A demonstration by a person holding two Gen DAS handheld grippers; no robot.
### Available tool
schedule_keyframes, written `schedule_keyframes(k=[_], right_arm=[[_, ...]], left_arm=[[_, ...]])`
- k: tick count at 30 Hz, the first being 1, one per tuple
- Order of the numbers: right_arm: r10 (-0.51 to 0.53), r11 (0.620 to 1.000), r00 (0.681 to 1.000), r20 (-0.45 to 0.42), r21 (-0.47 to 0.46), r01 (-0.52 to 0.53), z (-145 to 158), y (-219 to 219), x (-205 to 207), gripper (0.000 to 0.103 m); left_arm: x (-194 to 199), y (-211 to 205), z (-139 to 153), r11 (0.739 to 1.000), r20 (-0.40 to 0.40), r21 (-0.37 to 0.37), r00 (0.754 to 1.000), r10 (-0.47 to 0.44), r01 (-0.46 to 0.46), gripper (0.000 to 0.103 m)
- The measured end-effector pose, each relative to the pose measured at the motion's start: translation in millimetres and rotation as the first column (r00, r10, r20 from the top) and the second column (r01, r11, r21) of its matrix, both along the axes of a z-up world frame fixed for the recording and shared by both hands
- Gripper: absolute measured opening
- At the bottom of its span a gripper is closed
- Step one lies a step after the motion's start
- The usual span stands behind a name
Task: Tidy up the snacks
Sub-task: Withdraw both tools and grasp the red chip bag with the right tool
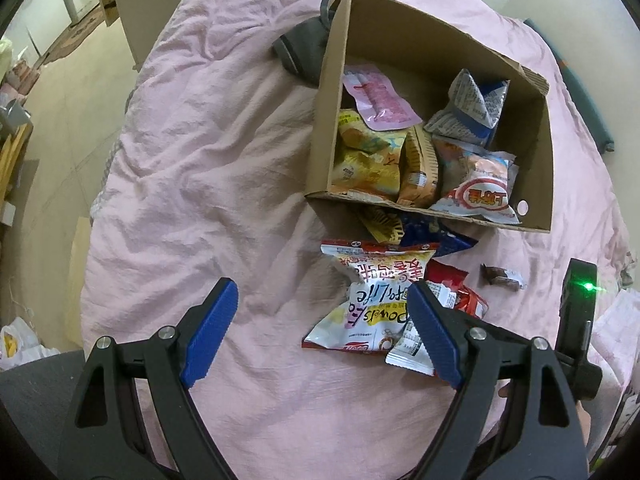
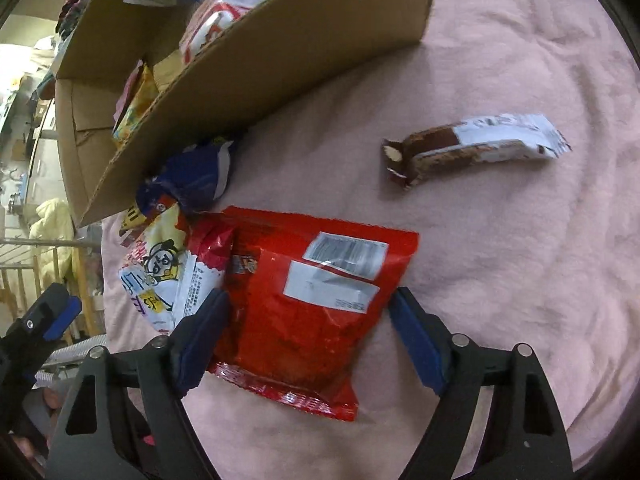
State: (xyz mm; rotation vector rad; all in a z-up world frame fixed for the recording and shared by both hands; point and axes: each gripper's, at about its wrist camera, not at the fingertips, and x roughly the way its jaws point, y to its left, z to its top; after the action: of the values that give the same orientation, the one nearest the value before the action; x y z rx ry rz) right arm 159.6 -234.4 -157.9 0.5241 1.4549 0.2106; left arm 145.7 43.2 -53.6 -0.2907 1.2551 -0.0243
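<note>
right claw (image 2: 308, 334): wide, straddling red bag (image 2: 304, 300)
left claw (image 1: 320, 334): wide, empty, over bed (image 1: 200, 140)
tip: pinch bag mid-body, lift clear of white bag (image 2: 160, 276), drop in box (image 2: 280, 36)

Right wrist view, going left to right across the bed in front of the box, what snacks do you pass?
White bag → red bag → chocolate bar, which lies apart on the pink sheet.
</note>
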Motion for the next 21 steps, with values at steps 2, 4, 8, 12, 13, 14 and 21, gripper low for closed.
schedule_keyframes(k=[2,4,8,12,13,14,21], right_arm=[[0.008,1.0,1.0,0.004,-0.015,-0.008,-2.1,4.3,2.7,0.084],[0.02,0.999,1.0,-0.002,-0.039,-0.021,-6.1,10.0,4.7,0.084],[0.076,0.993,0.997,0.027,-0.088,-0.074,-2.3,19.8,5.2,0.071],[0.105,0.991,0.992,0.071,-0.092,-0.098,7.5,19.7,-0.1,0.055],[0.11,0.991,0.991,0.083,-0.09,-0.102,10.5,17.1,-2.1,0.054],[0.11,0.991,0.99,0.09,-0.09,-0.102,13.0,14.7,-3.7,0.052],[0.092,0.988,0.983,0.16,-0.138,-0.07,35.2,-13.4,-18.1,0.047]], left_arm=[[0.2,1.0,-0.9,1.0,-0.002,0.0,1.0,0.003,-0.003,0.084],[0.5,1.3,-2.1,1.0,-0.004,0.008,1.0,0.003,-0.003,0.084],[1.0,4.4,-4.8,1.0,-0.012,0.008,1.0,0.014,-0.014,0.084],[0.9,8.1,-6.9,1.0,-0.016,0.013,1.0,0.027,-0.027,0.084],[0.9,8.2,-7.5,1.0,-0.017,0.015,0.999,0.027,-0.027,0.084],[0.8,8.4,-8.5,1.0,-0.021,0.015,0.999,0.027,-0.027,0.084],[1.0,0.8,-16.0,1.0,-0.037,0.026,0.999,0.008,-0.007,0.084]])
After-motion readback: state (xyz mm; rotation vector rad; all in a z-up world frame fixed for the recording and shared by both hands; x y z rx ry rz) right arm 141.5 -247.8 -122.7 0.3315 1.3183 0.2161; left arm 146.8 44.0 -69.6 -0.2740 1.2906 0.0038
